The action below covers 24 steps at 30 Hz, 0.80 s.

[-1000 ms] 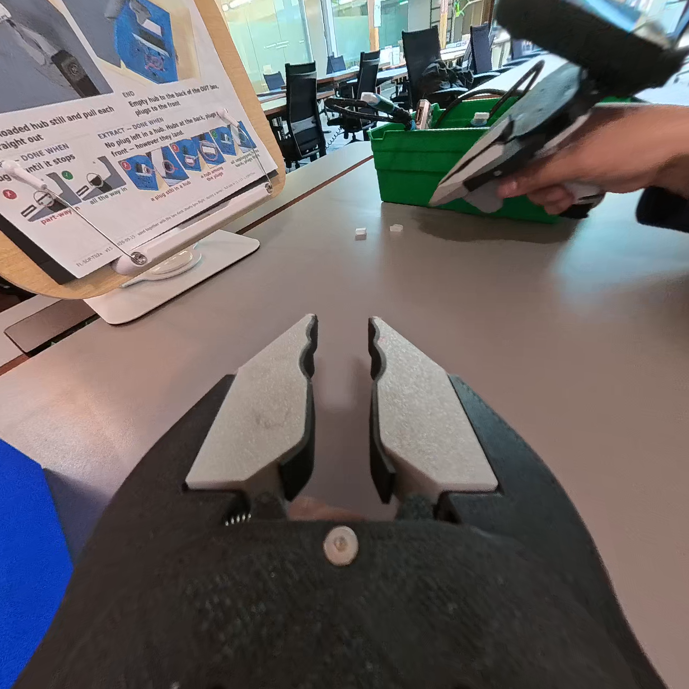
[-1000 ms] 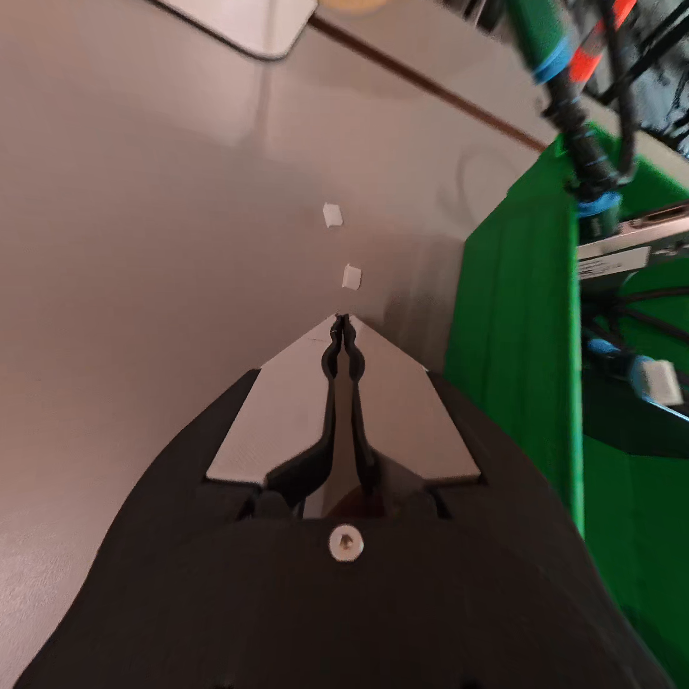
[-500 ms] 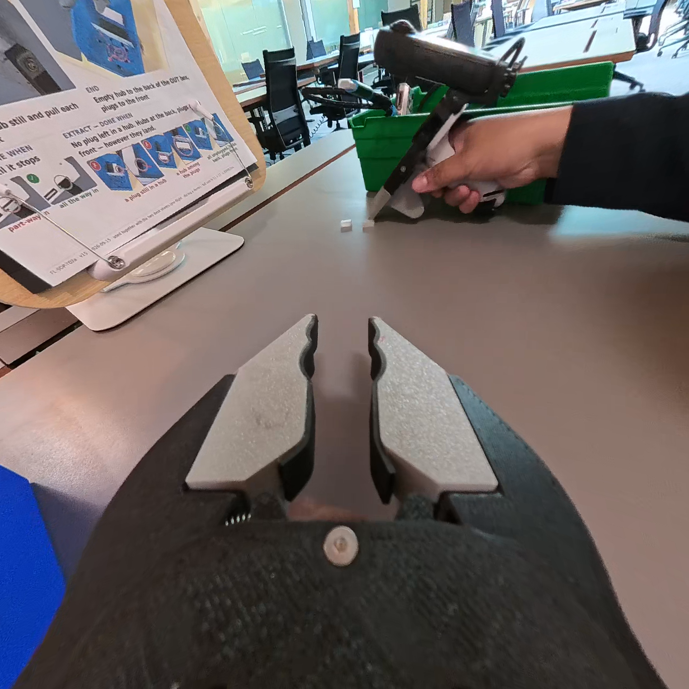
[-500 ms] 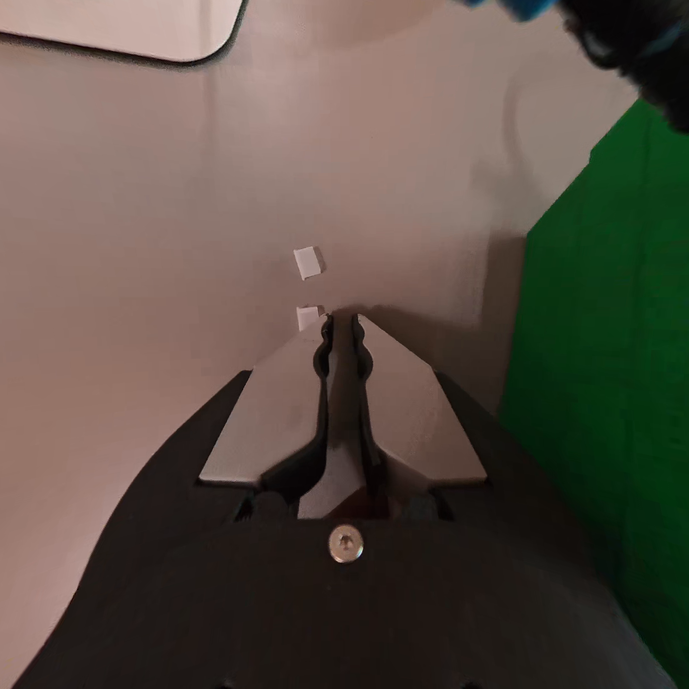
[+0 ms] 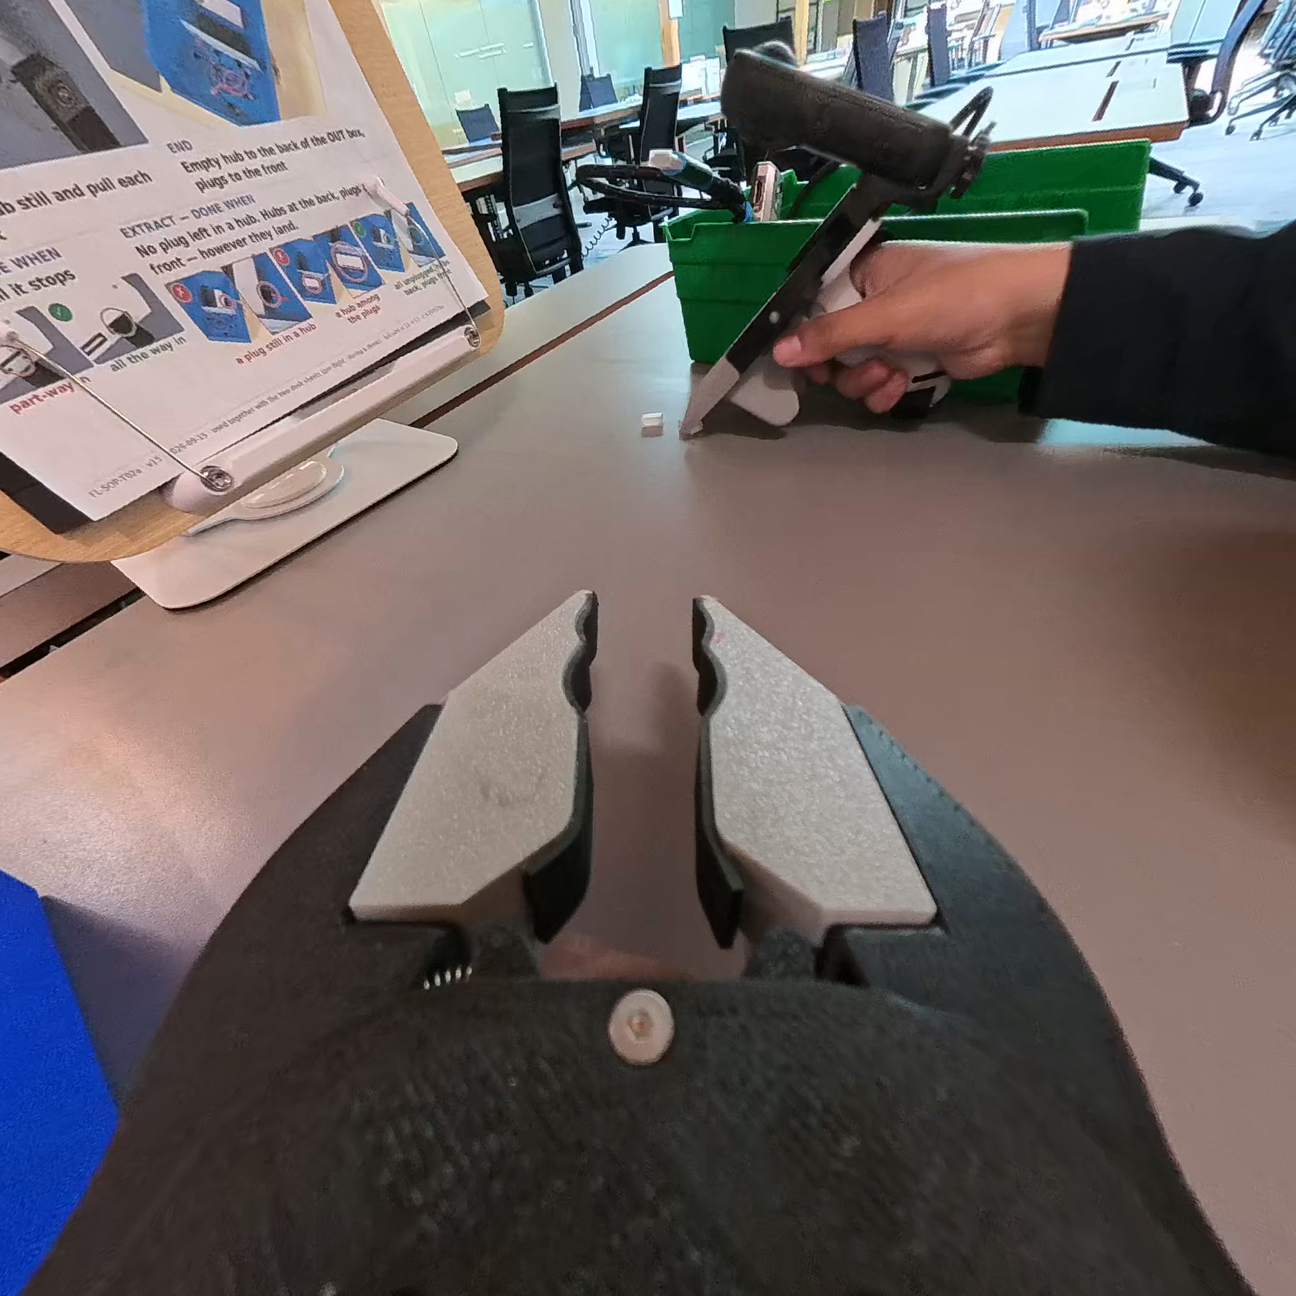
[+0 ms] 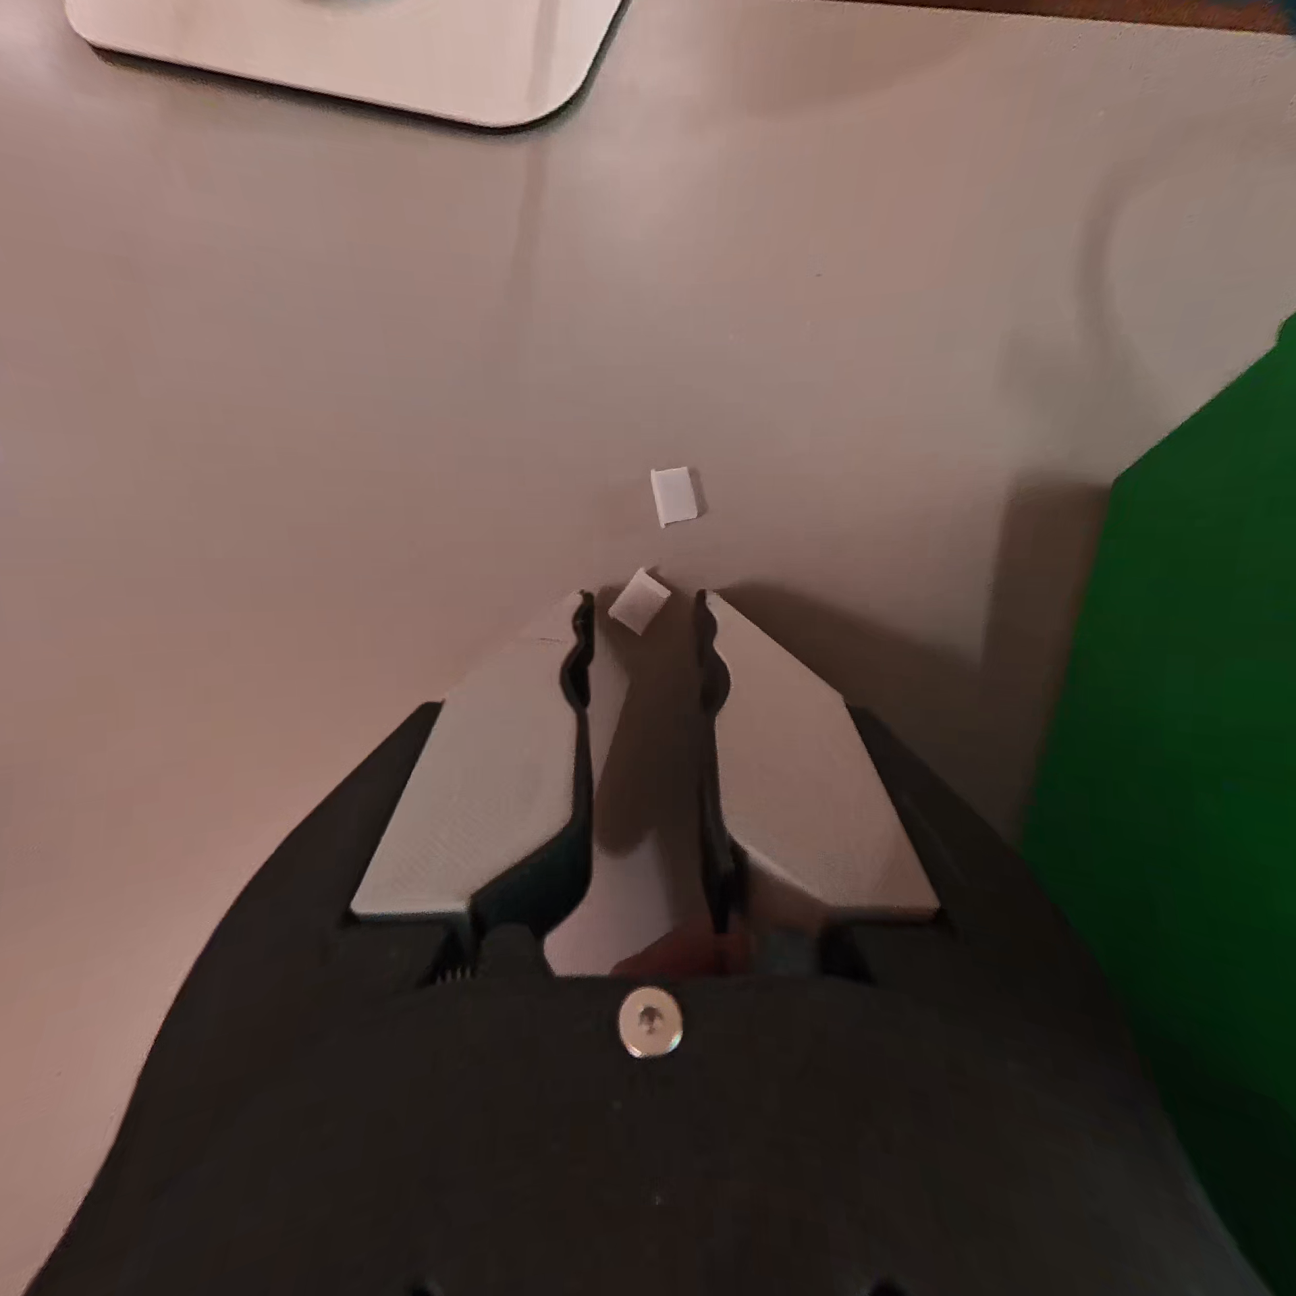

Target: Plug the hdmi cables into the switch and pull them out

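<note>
The right claw (image 6: 642,596) points steeply down at the grey worktop (image 6: 280,386), its fingertips at or just above the surface, and it is released, with a clear gap between its two grey fingers (image 6: 491,785). A small white piece (image 6: 638,599) lies on the worktop in that gap, right at the fingertips, turned at an angle and touching neither finger as far as can be told. A second small white piece (image 6: 675,496) lies just beyond the first, farther from the claw. The green bin (image 6: 1192,701) stands just to the right of these pieces, and the white base of a stand (image 6: 336,56) sits well beyond them on the far side. In the left wrist view a hand (image 5: 933,315) holds the right claw by its grip in front of the green bin (image 5: 729,280), and black cables (image 5: 652,186) with a plug end rise from that bin; the switch itself cannot be made out. The left claw (image 5: 644,610) hovers low over the worktop (image 5: 982,631), well back from the green bin, also released and empty. An instruction sheet on a wooden stand (image 5: 231,266) stands to the left of the bin, and a blue object (image 5: 35,1087) shows at the near left edge.
</note>
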{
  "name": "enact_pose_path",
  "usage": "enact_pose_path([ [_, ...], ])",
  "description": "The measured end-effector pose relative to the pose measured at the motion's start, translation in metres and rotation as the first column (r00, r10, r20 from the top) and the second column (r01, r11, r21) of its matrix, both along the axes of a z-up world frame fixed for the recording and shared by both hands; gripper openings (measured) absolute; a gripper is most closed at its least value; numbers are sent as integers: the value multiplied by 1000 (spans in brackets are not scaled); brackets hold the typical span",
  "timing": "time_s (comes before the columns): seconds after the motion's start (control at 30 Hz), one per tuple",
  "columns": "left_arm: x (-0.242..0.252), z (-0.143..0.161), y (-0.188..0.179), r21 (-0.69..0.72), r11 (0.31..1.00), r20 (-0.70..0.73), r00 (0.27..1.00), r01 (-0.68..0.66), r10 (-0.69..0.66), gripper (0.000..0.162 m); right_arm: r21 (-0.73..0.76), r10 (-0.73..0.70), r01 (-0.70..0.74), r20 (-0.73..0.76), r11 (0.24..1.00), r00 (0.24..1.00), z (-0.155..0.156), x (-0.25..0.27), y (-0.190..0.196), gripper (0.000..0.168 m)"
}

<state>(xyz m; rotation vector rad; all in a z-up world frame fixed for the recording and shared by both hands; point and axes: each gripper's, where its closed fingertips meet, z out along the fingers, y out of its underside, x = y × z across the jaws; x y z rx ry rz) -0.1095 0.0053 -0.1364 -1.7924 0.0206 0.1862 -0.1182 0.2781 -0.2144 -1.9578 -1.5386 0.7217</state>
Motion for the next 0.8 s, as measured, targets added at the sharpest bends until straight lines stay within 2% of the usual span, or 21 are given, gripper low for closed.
enact_pose_path([
  [0.17, 0, -1, 0, -4, 1000, 1, 1000, 3, -3, 25, 41, -15, 15, 8, 999, 1000, -1, -1, 5, 9],
  [0.53, 0, -1, 0, -3, 1000, 10, 1000, 3, -3, 25, 120, -19, 19, 1, 993, 1000, -2, -20, 8, 8],
  [0.63, 0, -1, 0, -4, 1000, 11, 1000, 5, -5, 25, 167, -29, 29, 1, 986, 1000, -2, -28, 16, 9],
  [0.8, 0, -1, 0, -2, 1000, 18, 1000, 4, -4, 25, 164, -28, 28, -4, 986, 1000, -1, -44, 26, 9],
])
